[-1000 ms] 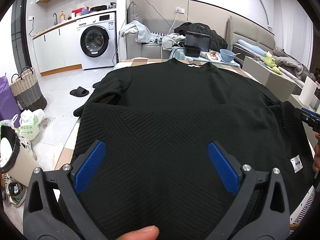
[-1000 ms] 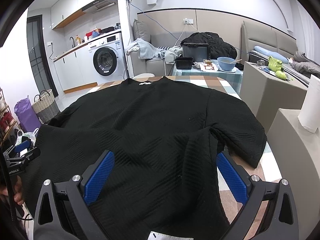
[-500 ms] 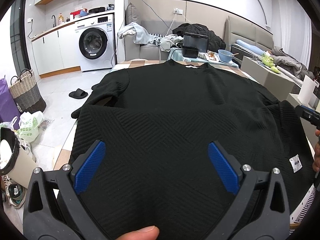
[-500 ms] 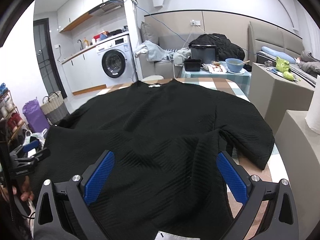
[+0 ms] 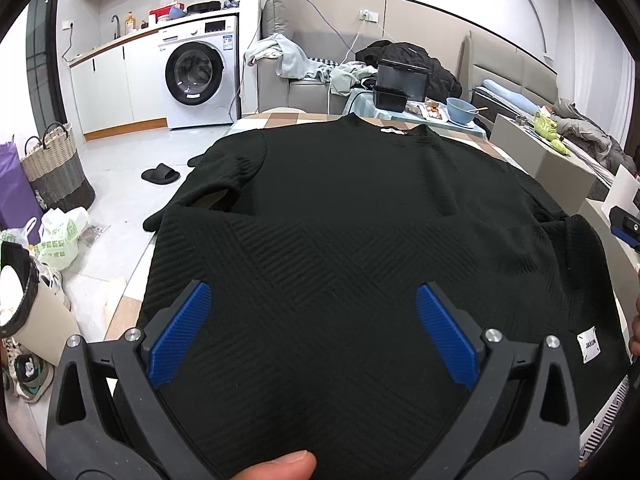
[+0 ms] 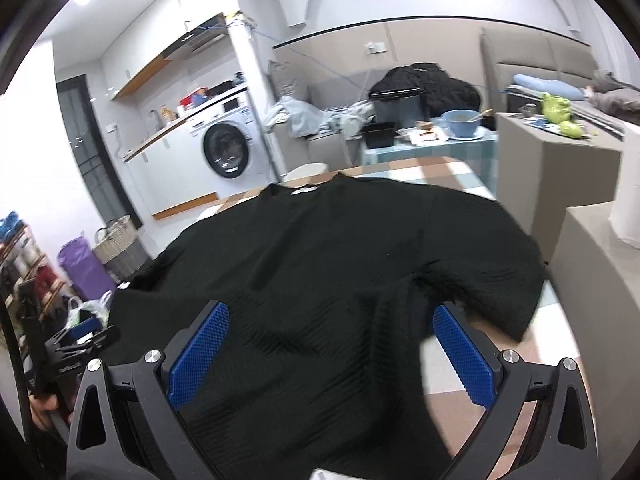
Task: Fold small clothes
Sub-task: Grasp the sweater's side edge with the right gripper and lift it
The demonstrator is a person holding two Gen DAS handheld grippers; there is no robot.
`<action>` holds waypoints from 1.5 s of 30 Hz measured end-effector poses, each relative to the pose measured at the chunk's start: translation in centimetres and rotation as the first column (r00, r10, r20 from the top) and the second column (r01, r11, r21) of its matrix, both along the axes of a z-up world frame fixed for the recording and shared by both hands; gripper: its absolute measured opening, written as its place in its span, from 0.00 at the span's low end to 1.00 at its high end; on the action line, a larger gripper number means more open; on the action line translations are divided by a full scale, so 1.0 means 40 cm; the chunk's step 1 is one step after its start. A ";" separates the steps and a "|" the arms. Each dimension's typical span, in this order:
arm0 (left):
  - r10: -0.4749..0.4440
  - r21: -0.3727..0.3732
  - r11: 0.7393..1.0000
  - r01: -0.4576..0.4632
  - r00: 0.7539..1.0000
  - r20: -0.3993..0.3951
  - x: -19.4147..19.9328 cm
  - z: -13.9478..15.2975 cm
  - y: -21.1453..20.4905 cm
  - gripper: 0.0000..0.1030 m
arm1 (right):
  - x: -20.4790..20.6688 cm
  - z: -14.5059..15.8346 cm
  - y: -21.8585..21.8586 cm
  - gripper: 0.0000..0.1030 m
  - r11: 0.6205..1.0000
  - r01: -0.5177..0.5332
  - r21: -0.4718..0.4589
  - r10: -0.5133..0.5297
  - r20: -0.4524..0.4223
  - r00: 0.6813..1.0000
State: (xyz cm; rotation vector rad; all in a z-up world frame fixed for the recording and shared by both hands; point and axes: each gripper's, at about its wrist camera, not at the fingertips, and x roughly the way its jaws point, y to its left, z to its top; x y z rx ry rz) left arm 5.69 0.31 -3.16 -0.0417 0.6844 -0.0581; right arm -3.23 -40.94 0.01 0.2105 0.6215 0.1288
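Observation:
A black ribbed sweater (image 5: 340, 208) lies spread on a table with a checked cloth (image 5: 276, 120), collar (image 5: 394, 130) at the far end. Its near part carries a white tag (image 5: 588, 344). One short sleeve (image 5: 224, 176) reaches the table's left edge, the other (image 6: 500, 280) lies flat on the right. My left gripper (image 5: 313, 296) hovers open over the near left part of the sweater, a thumb (image 5: 280, 468) below it. Over the near right part, my right gripper (image 6: 330, 312) is open too. Each gripper shows at the other view's edge: right gripper (image 5: 626, 226), left gripper (image 6: 76, 344).
On the floor at left are a washing machine (image 5: 196, 76), a woven basket (image 5: 56, 168), a slipper (image 5: 160, 174), bags and a bin (image 5: 24, 308). Behind the table stand a black container (image 5: 402, 80) and a blue bowl (image 5: 460, 110). Beige boxes (image 6: 560, 160) flank the right side.
The right wrist view has swung and tilted, now blurred, with the sweater sitting lower and the right sleeve closer. The left gripper drew back slightly. Both stay open.

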 end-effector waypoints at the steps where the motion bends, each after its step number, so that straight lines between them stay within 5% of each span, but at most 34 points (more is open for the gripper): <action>1: -0.003 0.007 1.000 0.003 1.000 0.003 0.003 0.002 -0.004 0.99 | -0.002 0.002 -0.005 1.00 1.000 0.013 -0.005 -0.013 0.001 1.000; 18: -0.021 0.026 0.999 0.021 1.000 -0.012 0.078 0.012 -0.025 0.99 | 0.052 -0.006 -0.150 1.00 0.985 0.153 0.084 -0.145 -0.088 0.985; 24: -0.021 0.036 0.999 0.021 1.000 0.001 0.107 0.012 -0.017 0.99 | 0.090 -0.046 -0.202 0.86 0.968 0.187 0.165 -0.157 -0.177 0.972; 31: 0.036 -0.012 0.999 -0.037 0.999 -0.023 0.152 0.005 0.049 0.96 | 0.091 -0.091 -0.314 0.71 0.904 0.326 0.278 -0.251 -0.273 0.929; 35: 0.047 -0.099 0.994 -0.053 0.997 -0.059 0.166 -0.008 0.098 0.84 | 0.068 -0.130 -0.354 0.65 0.845 0.376 0.379 -0.251 -0.340 0.906; 42: 0.023 -0.084 0.996 -0.028 0.998 -0.057 0.167 -0.015 0.097 0.84 | 0.036 -0.154 -0.340 0.64 0.751 0.339 0.566 -0.145 -0.360 0.922; 45: 0.008 -0.087 0.996 -0.012 0.999 -0.054 0.162 -0.014 0.087 0.84 | 0.051 -0.144 -0.322 0.64 0.759 0.325 0.564 -0.137 -0.349 0.927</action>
